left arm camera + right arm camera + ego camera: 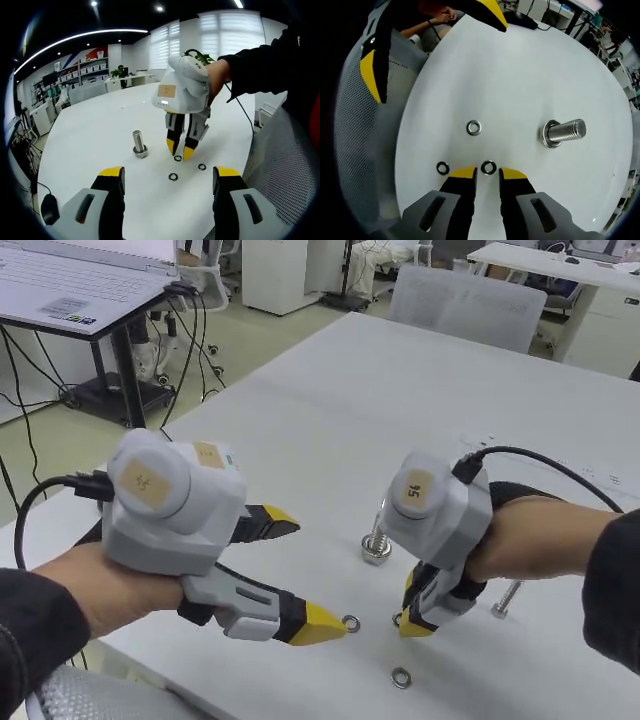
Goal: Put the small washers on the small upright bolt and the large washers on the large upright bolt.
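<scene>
A white tabletop (330, 410) carries everything. The left tool (305, 574) hovers above it with its jaws spread wide, gripping nothing. The right tool (488, 174) points down at the tabletop, its jaws a narrow gap apart and also holding nothing. The large bolt (563, 132) stands upright near the right tool. Three washers lie flat and loose. The nearest washer (488, 167) is just ahead of the right tool's tips, the second washer (442, 168) is beside them, and the third washer (473, 127) is farther out.
</scene>
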Motion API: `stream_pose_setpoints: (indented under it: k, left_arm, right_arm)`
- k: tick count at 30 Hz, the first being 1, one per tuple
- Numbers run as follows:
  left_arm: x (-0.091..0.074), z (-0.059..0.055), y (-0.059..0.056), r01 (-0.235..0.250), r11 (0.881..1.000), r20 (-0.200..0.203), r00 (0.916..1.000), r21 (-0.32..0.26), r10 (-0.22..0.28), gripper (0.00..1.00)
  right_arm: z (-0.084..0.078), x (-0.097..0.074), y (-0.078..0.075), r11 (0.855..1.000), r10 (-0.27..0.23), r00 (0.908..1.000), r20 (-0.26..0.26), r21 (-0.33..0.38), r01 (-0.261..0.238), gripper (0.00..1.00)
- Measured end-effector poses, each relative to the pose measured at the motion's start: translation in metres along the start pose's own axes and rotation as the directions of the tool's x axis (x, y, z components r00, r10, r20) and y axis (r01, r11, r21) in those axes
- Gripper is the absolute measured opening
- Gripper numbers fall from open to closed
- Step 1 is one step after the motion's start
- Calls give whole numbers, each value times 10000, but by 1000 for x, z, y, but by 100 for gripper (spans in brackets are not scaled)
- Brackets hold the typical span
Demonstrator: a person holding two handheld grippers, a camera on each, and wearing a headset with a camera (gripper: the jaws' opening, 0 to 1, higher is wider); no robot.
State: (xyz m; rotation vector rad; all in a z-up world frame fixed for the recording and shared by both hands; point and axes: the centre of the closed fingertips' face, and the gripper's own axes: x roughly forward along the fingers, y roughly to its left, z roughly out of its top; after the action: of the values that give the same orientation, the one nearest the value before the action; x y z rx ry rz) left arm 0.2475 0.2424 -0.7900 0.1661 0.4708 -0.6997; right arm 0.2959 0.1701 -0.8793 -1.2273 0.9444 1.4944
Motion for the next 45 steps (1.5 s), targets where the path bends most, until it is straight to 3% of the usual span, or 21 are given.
stream_pose_setpoints:
  k: [29, 45]
  left_arm:
    - [3, 4, 0, 7, 10000, 96, 10000, -16, -7, 71]
    - [3, 4, 0, 40, 10000, 82, 10000, 5, -40, 70]
  right_arm:
    - [-1, 0, -1, 9992, -186, 9996, -218, -348, 178, 14]
    - [1, 1, -2, 9999, -150, 9998, -155, 62, 151, 13]
